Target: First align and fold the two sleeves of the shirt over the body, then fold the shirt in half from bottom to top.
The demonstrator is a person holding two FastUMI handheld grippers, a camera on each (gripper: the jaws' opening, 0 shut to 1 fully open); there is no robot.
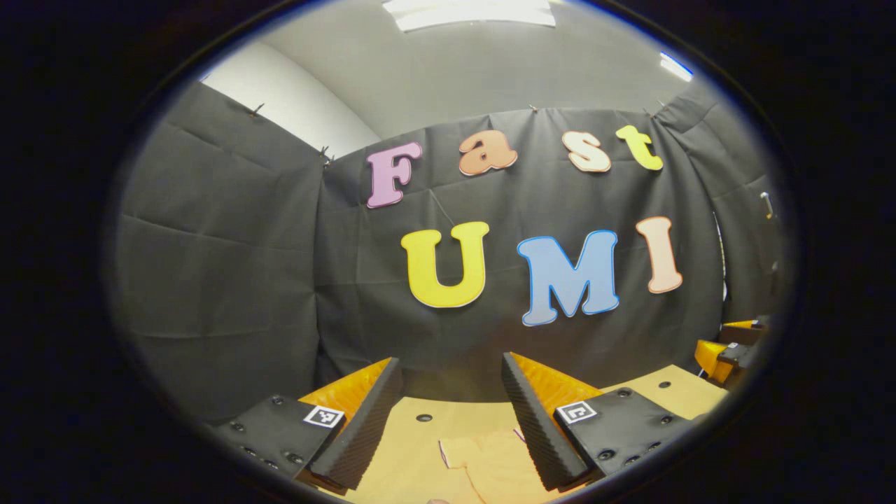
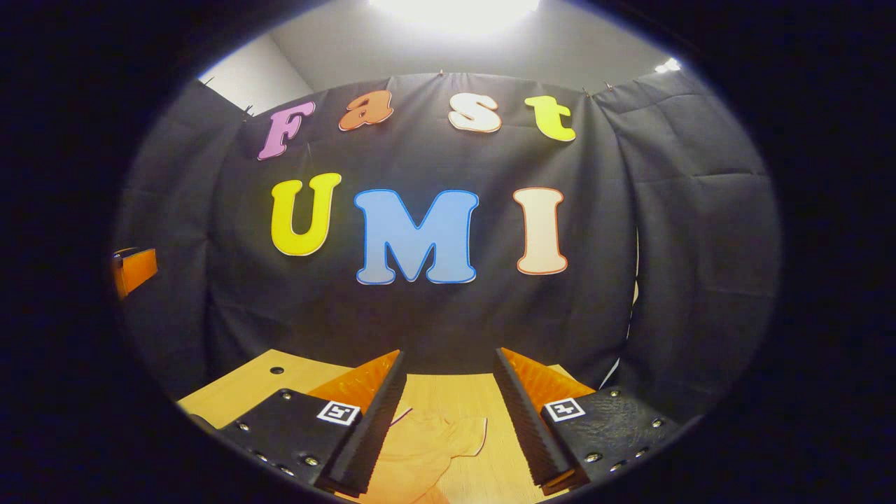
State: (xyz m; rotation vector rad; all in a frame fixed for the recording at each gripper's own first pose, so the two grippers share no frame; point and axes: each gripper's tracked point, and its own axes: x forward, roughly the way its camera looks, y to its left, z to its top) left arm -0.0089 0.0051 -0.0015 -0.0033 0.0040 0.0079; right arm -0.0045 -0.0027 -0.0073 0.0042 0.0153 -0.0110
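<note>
A pale orange shirt [image 1: 483, 458] lies on the wooden table [image 1: 420, 434] at the bottom of the left gripper view, between and below my left gripper's fingers. My left gripper [image 1: 451, 420] is open and held above the table, touching nothing. In the right gripper view a rumpled part of the shirt [image 2: 427, 448] with a dark-edged hem lies on the table [image 2: 462, 399] under my right gripper [image 2: 448, 420], which is open and holds nothing. Most of the shirt is hidden below both views.
The black cloth wall stands close behind the table's far edge. The other gripper [image 1: 728, 350] shows at the right edge of the left gripper view, and a part of the other gripper [image 2: 133, 269] at the left edge of the right gripper view. Small holes dot the tabletop.
</note>
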